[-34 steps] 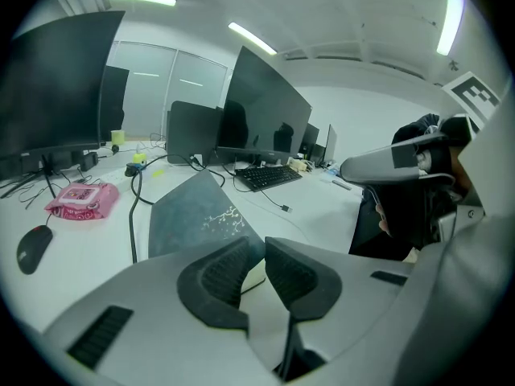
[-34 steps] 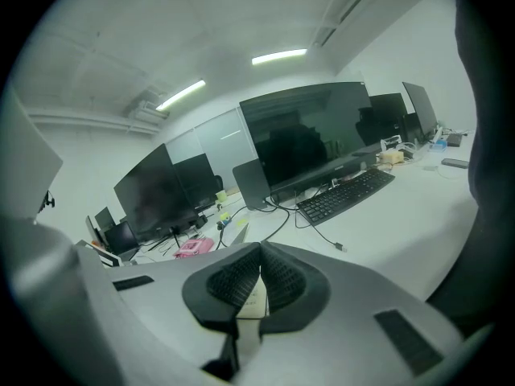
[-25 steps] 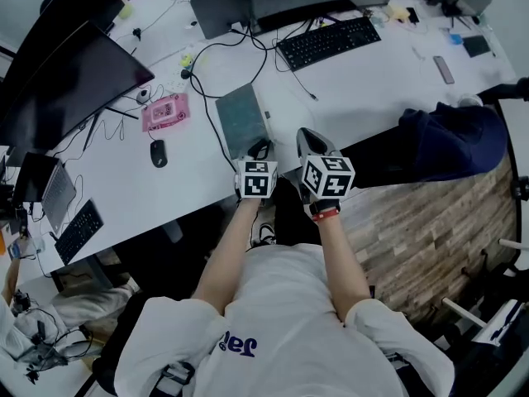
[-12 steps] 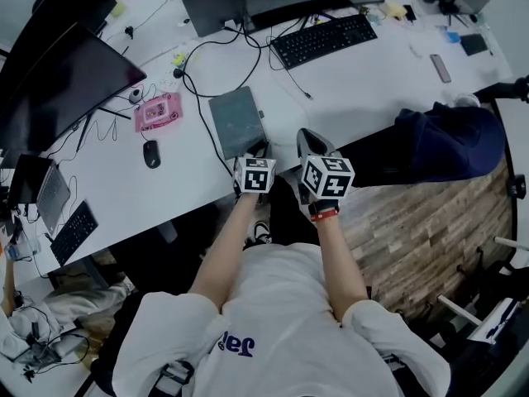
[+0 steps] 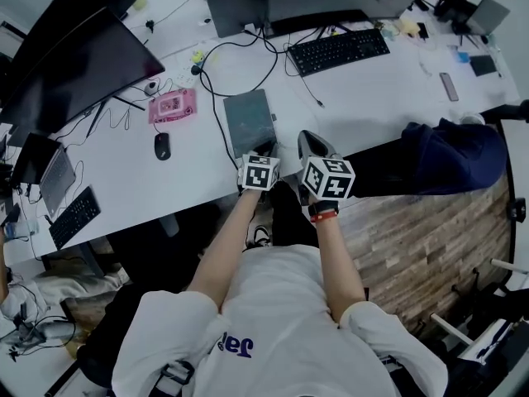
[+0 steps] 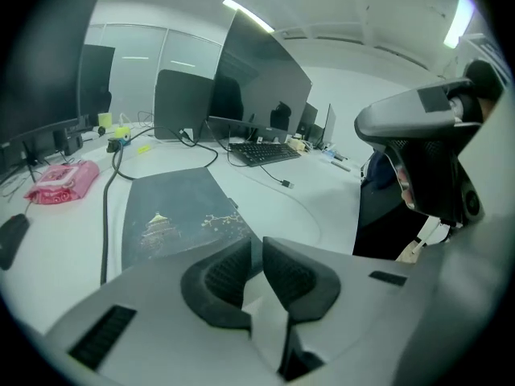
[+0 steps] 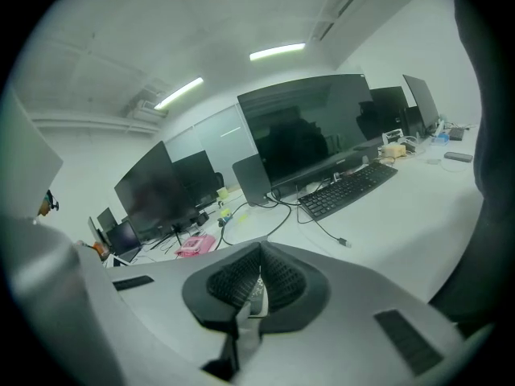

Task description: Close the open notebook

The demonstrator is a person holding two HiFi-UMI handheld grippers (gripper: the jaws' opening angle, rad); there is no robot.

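Observation:
The notebook (image 5: 250, 121) lies closed and flat on the white desk (image 5: 364, 98), dark grey cover up; the left gripper view shows a pagoda print on the notebook (image 6: 173, 211). My left gripper (image 5: 264, 149) hovers at its near edge. The left gripper (image 6: 256, 252) has just been closing its jaws; a narrow gap stays between them with nothing in it. My right gripper (image 5: 312, 143) sits just right of the notebook, over the desk edge. The right gripper (image 7: 259, 276) has its pads pressed together, empty.
A black cable (image 5: 216, 114) runs along the notebook's left side. A mouse (image 5: 161, 145) and a pink object (image 5: 172, 106) lie to the left, a keyboard (image 5: 338, 51) and monitors (image 5: 74, 64) behind. A dark blue bundle (image 5: 450, 147) hangs over the desk edge at right.
Both grippers have kept their place by the notebook's near edge, and the notebook has stayed closed. Only the head view has shifted slightly.

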